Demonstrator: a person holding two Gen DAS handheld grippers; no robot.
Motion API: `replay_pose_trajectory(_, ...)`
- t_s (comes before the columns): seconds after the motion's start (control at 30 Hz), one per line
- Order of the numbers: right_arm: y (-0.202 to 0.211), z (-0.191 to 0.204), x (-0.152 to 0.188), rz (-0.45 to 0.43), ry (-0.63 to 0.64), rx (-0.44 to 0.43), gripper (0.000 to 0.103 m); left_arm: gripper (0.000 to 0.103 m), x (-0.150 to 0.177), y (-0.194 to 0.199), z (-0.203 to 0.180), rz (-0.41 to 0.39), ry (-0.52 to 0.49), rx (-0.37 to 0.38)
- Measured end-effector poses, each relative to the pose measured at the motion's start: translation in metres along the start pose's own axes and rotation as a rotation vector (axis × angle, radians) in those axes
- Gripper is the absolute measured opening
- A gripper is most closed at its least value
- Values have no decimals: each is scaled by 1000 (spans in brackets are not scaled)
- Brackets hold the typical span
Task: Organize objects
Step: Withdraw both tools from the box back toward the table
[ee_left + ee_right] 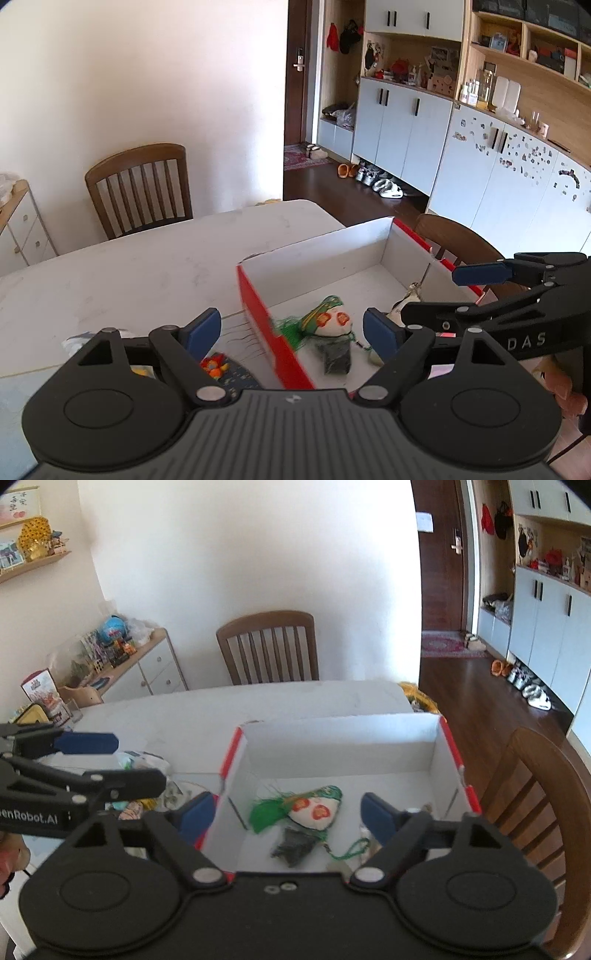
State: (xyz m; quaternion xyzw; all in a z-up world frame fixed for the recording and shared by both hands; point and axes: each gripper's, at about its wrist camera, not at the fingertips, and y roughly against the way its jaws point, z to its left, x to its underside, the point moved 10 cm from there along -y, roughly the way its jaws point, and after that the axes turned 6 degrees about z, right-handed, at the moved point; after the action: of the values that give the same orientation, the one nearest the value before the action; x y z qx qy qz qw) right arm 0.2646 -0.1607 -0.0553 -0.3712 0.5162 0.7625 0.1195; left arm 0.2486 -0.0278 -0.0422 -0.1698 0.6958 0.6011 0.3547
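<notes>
Left gripper (291, 334): we see a black body, ribbed grey top plate, blue pads (203, 329), silver pivot screws.
Right gripper (288, 814): we see the same black linkage and round hubs, blue pads (376, 814), white "DAS" lettering on its side.
Left side marking: we read "enRobot.AI".

- The worktop (147, 258) is pale and marble-like (faint grey veining).
- An open cardboard box (332, 734), red outside and white inside, stands on it toward the right.
- Small colourful items (218, 365) lie in a cluster just left of the box, partly hidden.
</notes>
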Motion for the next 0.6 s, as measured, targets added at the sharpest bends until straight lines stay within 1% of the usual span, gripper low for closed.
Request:
replay_pose_trajectory(0.03, 0, 4, -1, -2, -1, -1, 91, 85, 2, 3, 4, -3, 2, -1)
replay_pose_trajectory(0.13, -3, 16, -1, -12, -15, -6, 97, 93, 10, 9, 19, -6, 16, -2)
replay_pose_trajectory(0.17, -4, 19, -1, -13, -19, -8, 98, 93, 12, 11, 22, -7, 20, 2)
replay_pose_trajectory(0.3, -10, 34, 0, -7, -12, 4, 99, 93, 21, 20, 38, -11, 33, 3)
replay_pose_trajectory(0.4, -14, 45, 0, -3, -6, 7, 100, 97, 25, 23, 49, -17, 45, 2)
replay_pose_trajectory(0.43, -15, 49, 1, -2, -6, 7, 100, 101, 26, 25, 53, -19, 51, 2)
replay_pose_trajectory(0.6, -21, 66, 1, 2, -6, 11, 100, 103, 40, 31, 76, -38, 75, 16)
